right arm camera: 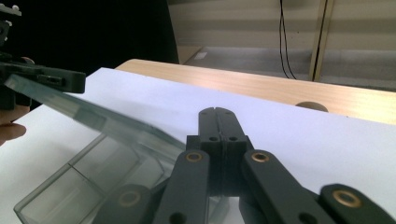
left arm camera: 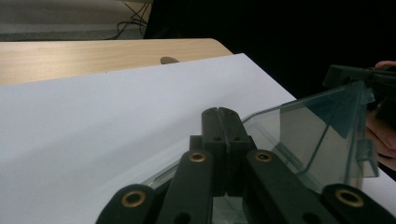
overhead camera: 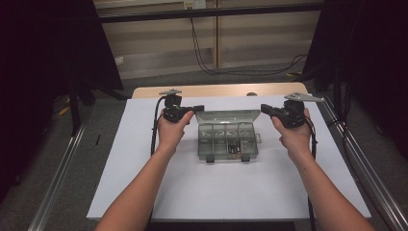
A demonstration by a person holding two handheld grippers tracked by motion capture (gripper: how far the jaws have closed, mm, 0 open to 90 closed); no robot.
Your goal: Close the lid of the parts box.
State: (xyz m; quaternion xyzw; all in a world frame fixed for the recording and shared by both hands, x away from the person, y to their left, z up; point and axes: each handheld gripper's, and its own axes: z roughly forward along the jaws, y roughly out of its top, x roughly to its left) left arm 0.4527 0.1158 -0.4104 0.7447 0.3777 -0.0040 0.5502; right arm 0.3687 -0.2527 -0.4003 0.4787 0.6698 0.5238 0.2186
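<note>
Clear plastic box (overhead camera: 227, 141) centred on white sheet (overhead camera: 144, 159), lid (overhead camera: 228, 116) raised. Left gripper (overhead camera: 198, 109), right gripper (overhead camera: 263, 108) flank lid corners, jaws together, holding nothing; likely steadying lid open.

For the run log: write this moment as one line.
left gripper: shut at lid corner | right gripper: shut at lid corner | compartment box: lid raised

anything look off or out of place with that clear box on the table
Nothing stands out. The clear compartment box sits square on the white board, its lid raised at the back, with nothing spilled or visibly broken.
</note>
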